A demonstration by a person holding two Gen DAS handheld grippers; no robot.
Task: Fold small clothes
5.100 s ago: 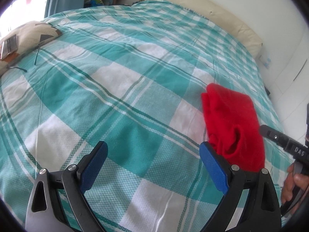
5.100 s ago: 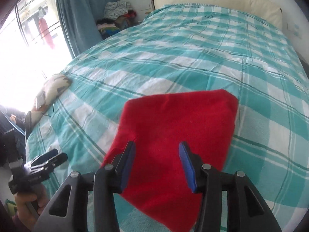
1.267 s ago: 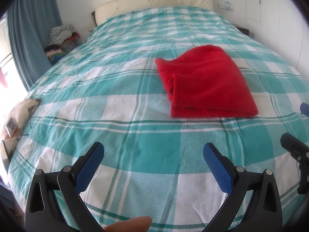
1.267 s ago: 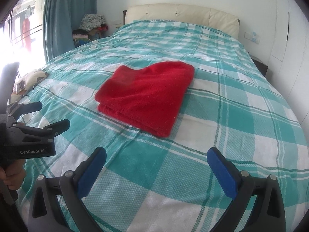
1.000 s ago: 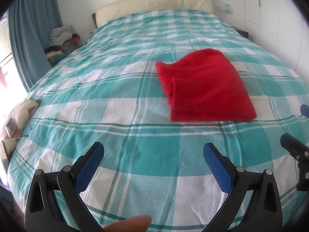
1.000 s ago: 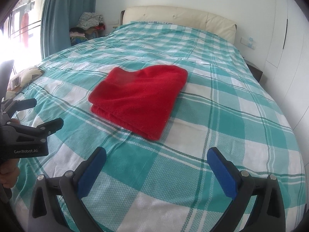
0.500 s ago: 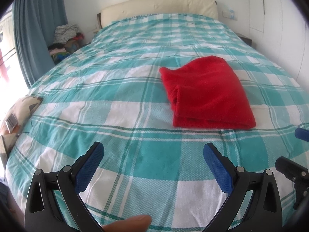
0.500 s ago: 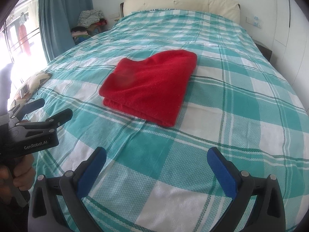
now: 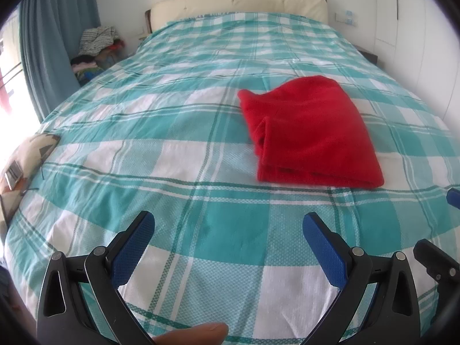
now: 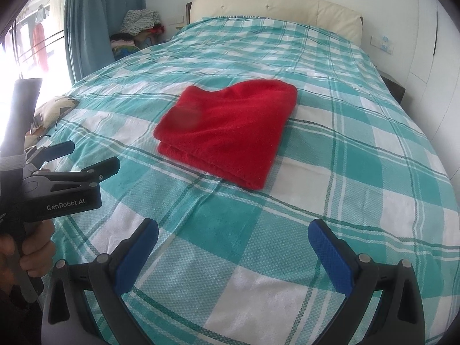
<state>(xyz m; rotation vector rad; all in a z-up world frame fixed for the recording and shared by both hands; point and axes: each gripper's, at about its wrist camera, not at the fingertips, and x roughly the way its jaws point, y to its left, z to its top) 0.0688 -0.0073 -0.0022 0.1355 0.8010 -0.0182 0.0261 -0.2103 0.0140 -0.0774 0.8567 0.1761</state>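
Note:
A red garment [image 9: 310,132] lies folded flat on the teal-and-white checked bed cover [image 9: 184,143]; it also shows in the right wrist view [image 10: 230,129]. My left gripper [image 9: 228,235] is open and empty, held back above the near part of the bed, well short of the garment. My right gripper [image 10: 233,243] is open and empty too, also back from the garment. The left gripper's body [image 10: 63,189] shows at the left of the right wrist view, held in a hand.
A cream headboard [image 9: 238,0] stands at the far end. A pile of clothes [image 9: 97,46] sits by the blue curtain [image 9: 49,46] at far left. A patterned cushion [image 9: 26,158] lies at the bed's left edge. A white wall [image 10: 431,43] runs along the right.
Earlier the right gripper was down over the red garment. Both grippers have since drawn back and opened wide; the garment lies folded. In the last second the views barely shift.

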